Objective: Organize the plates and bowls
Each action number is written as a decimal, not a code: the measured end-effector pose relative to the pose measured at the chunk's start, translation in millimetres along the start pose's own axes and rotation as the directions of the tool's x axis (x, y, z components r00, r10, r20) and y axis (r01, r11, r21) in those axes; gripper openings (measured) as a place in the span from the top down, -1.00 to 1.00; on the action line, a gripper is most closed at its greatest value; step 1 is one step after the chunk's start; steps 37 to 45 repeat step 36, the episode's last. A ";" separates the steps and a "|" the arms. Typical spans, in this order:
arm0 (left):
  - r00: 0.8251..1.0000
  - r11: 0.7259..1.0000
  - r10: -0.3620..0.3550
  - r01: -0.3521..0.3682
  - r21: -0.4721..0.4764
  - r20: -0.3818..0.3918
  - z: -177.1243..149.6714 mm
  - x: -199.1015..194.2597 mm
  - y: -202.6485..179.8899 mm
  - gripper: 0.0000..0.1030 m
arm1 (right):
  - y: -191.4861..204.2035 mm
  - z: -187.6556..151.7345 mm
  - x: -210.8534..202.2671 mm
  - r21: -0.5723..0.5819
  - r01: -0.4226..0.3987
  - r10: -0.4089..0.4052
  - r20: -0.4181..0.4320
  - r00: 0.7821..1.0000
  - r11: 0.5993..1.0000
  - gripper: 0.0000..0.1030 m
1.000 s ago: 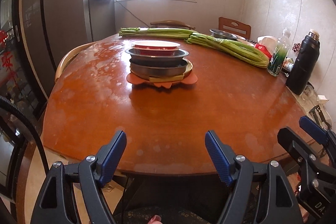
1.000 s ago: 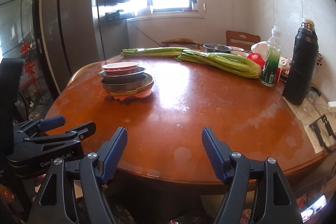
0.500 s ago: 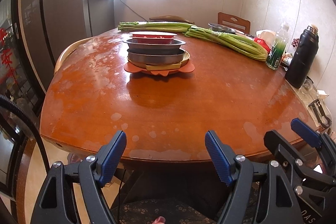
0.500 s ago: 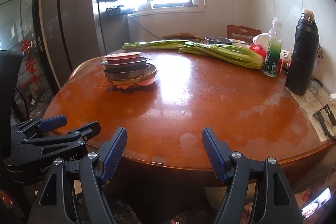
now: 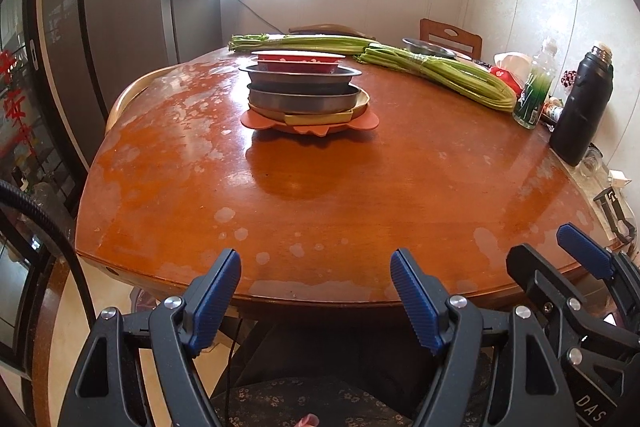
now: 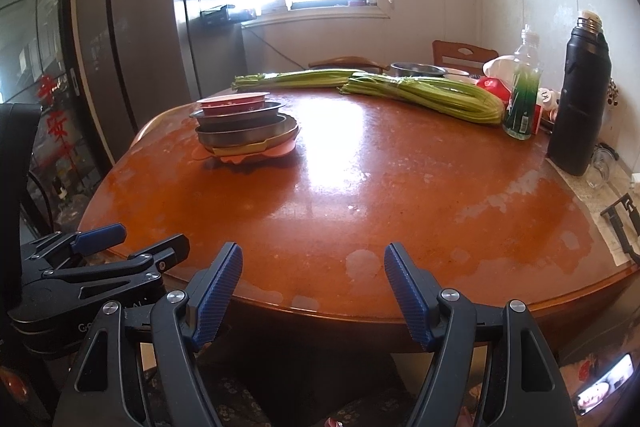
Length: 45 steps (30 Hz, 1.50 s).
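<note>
Gleaming round metal pans [image 5: 302, 89] stacked on glossy wooden table [image 5: 360, 195].

Stack of plates and bowls [image 5: 302, 87] sits mid table [image 5: 320, 187], well beyond left gripper [image 5: 316, 291], jaws apart w/ nothing btwn; celery bundles [image 5: 436, 75] behind stack, black flask [image 5: 582, 111] to stack's right

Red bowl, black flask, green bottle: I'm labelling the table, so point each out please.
red bowl [image 5: 296, 62]: left wrist view, on its side wall.
black flask [image 6: 576, 107]: right wrist view, on its body.
green bottle [image 6: 522, 99]: right wrist view, on its lower body.
</note>
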<state>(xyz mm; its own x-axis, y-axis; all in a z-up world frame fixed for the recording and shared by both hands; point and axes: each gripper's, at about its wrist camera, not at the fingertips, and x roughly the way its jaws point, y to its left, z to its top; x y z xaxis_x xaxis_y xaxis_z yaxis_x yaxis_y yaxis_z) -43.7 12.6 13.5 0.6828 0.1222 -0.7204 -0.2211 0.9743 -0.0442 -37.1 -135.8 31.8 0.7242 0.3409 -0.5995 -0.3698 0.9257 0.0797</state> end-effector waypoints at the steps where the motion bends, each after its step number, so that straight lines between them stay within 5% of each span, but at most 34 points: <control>1: 1.000 1.000 0.003 -0.003 0.004 0.001 -0.3 -0.1 -0.6 -0.49 | -0.1 -0.1 0.1 -0.001 -0.002 0.002 0.000 1.000 1.000 -0.45; 45: 0.999 0.999 0.042 -0.042 0.011 -0.005 8.4 10.0 12.5 -0.49 | -7.4 6.4 7.3 -0.004 0.024 -0.024 -0.003 1.000 1.000 -0.45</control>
